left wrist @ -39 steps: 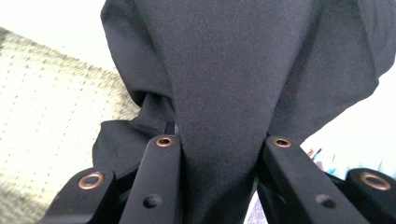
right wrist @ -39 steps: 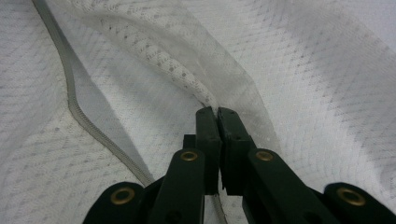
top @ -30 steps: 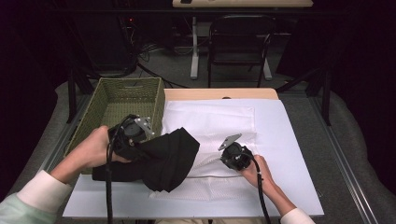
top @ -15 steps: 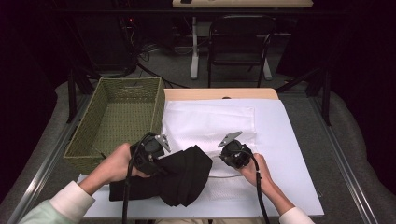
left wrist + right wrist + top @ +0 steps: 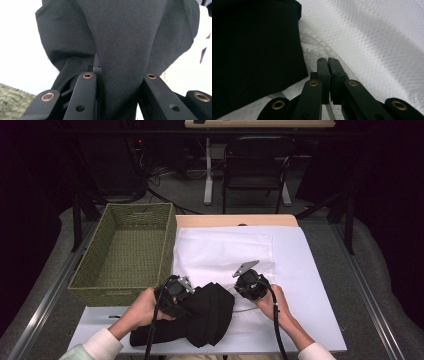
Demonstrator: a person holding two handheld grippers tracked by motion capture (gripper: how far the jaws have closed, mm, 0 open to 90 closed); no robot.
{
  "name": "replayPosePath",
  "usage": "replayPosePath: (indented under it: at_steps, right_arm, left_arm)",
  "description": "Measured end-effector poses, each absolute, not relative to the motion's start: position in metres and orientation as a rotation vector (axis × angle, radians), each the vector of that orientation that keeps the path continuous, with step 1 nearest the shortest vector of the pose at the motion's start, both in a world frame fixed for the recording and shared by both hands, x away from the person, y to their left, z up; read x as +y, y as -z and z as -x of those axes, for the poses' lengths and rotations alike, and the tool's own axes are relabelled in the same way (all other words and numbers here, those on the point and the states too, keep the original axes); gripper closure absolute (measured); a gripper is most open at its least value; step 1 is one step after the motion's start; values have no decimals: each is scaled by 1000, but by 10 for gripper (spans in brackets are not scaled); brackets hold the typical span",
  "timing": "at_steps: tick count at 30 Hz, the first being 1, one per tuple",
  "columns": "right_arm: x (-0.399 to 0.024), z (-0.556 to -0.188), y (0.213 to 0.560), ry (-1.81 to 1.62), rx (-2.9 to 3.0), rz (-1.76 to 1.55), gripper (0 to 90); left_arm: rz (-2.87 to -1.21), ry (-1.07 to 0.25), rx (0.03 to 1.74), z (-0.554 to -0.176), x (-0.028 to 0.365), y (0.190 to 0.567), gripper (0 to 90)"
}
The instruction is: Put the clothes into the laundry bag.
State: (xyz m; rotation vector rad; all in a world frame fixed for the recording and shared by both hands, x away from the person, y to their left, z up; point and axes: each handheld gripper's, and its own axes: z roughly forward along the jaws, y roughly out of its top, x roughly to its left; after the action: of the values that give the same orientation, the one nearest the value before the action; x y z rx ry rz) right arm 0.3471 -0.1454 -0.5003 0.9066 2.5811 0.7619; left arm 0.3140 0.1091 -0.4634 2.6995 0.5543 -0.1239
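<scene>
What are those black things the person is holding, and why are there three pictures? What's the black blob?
Those are two hand-held grabbers, each with two black jaws that pinch like tongs. A person holds one in each hand at a table.

The high view looks down from above. There you see the left gripper, the right gripper, a green woven basket and a white cloth spread on the table.

The other two pictures come from little cameras riding on the grabbers, looking along their jaws.

The black blob is a black garment, some piece of clothing lying bunched on the white cloth. In the left gripper view, a thick fold of it sits pinched between the jaws, so the left grabber is holding it.

In the right gripper view, the jaws are squeezed together on the white cloth, right beside the black garment.
</scene>
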Motion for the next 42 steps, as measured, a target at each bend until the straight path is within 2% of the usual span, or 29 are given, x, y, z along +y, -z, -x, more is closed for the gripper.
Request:
replayPosePath:
  at_steps: [8, 13, 15, 21, 33, 37, 42]
  right_arm:
    - [-146, -346, 499, -766, 2585, -897, 883]
    - [-146, -346, 498, -774, 2582, -902, 883]
    - [-146, -346, 498, -776, 2582, -901, 883]
    - [-146, -347, 497, -785, 2576, -896, 883]
    - [-148, -346, 493, -819, 2531, -923, 884]
    - [-149, -346, 492, -830, 2522, -921, 884]
    - [-151, -344, 485, -865, 2506, -925, 884]
  left_arm:
    - [-2693, 101, 545, -315, 103, 476, 726]
    - [-2702, 102, 517, -313, 102, 486, 574]
    - [-2696, 75, 475, -310, 101, 489, 587]
    - [-2650, 17, 400, -302, 102, 481, 736]
    - [-2624, 67, 248, -289, 80, 474, 745]
    - [-2621, 55, 276, -291, 78, 474, 746]
    - [-2623, 6, 415, -300, 85, 472, 750]
